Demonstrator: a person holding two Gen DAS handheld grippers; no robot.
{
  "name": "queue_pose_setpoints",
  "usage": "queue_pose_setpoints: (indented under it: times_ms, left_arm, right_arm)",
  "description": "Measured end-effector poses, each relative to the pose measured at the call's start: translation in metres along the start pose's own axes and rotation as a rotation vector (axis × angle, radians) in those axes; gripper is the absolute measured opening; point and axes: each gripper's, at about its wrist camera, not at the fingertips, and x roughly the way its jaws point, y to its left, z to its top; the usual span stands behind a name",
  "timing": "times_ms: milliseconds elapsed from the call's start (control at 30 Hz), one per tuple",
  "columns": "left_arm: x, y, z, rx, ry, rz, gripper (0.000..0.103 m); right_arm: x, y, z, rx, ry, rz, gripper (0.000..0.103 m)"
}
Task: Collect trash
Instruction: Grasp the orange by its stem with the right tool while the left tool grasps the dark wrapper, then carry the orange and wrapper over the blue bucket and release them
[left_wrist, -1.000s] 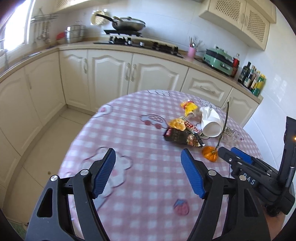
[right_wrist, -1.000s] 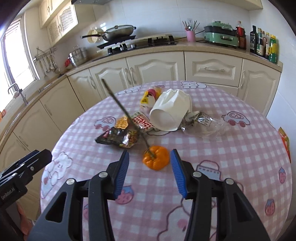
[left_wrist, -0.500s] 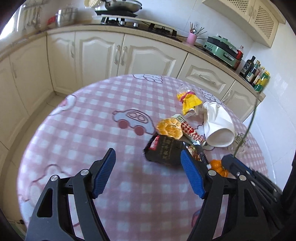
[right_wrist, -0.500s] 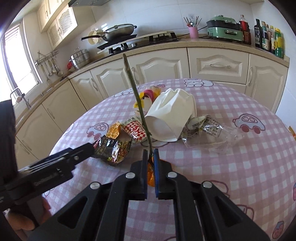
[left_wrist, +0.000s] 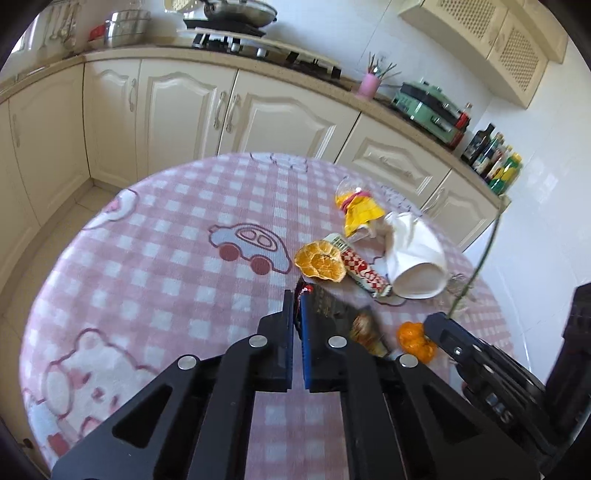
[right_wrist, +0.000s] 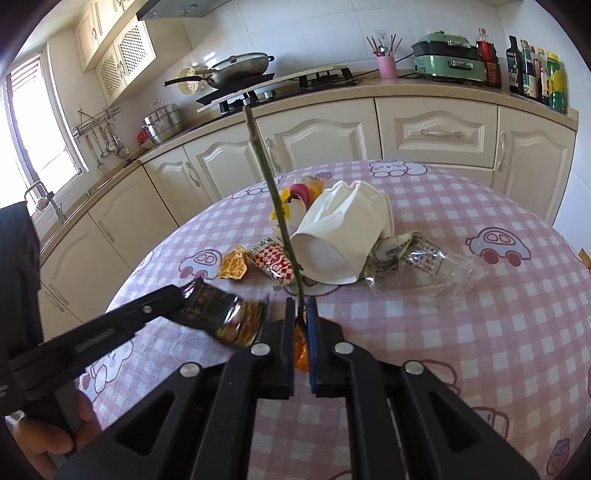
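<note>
My left gripper (left_wrist: 297, 295) has its jaws closing tight on the corner of a dark snack wrapper (left_wrist: 332, 306), which it also pinches in the right wrist view (right_wrist: 221, 314). My right gripper (right_wrist: 301, 306) is shut on a small orange fruit (right_wrist: 301, 350) whose long thin stem (right_wrist: 273, 192) sticks up. The same fruit (left_wrist: 413, 339) shows in the left wrist view at the right gripper's tip. Behind them lie a tipped white paper cup (right_wrist: 340, 236), a dried orange slice (left_wrist: 321, 260), a red-checked wrapper (left_wrist: 364, 271), a yellow wrapper (left_wrist: 356, 210) and a clear plastic wrapper (right_wrist: 424, 258).
All of it lies on a round table with a pink checked cloth (left_wrist: 166, 258). Cream cabinets (right_wrist: 314, 140) and a counter with a hob, a pan and bottles (right_wrist: 535, 70) run behind it. A hand (right_wrist: 37, 443) holds the left gripper.
The left gripper moved in to the dark wrapper and shut on its corner. The right gripper closed on the orange fruit, and the stem swung upright.
</note>
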Motion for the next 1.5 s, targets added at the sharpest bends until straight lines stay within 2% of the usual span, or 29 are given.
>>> queue_pose_setpoints:
  times_ms: [200,333,600,900,1000,1233,1433,1500]
  left_arm:
    - [-0.051,0.022,-0.008,-0.011,-0.071,0.013,0.002]
    - [-0.083,0.047,-0.013,-0.051,-0.110,0.037,0.002]
    - [-0.149,0.118,-0.028,-0.141,-0.185,0.131,0.002]
    - [-0.200,0.204,-0.050,-0.242,-0.221,0.286,0.002]
    - [-0.206,0.232,-0.058,-0.277,-0.213,0.351,0.002]
    - [-0.200,0.286,-0.069,-0.341,-0.171,0.467,0.002]
    - [-0.185,0.316,-0.068,-0.364,-0.143,0.497,0.002]
    - [-0.181,0.321,-0.070,-0.376,-0.131,0.488,0.007]
  right_arm:
    - [-0.023,0.026,0.000,-0.018,-0.045,0.038,0.006]
    - [-0.034,0.064,0.000,-0.061,-0.058,0.094,0.006]
    - [-0.035,0.170,-0.015,-0.176,-0.017,0.245,0.006]
    - [-0.004,0.298,-0.058,-0.305,0.103,0.404,0.006]
    - [0.012,0.334,-0.074,-0.342,0.153,0.442,0.006]
    - [0.052,0.393,-0.105,-0.407,0.226,0.461,0.006]
    - [0.084,0.407,-0.114,-0.410,0.258,0.442,0.006]
    - [0.092,0.408,-0.117,-0.406,0.265,0.434,0.006]
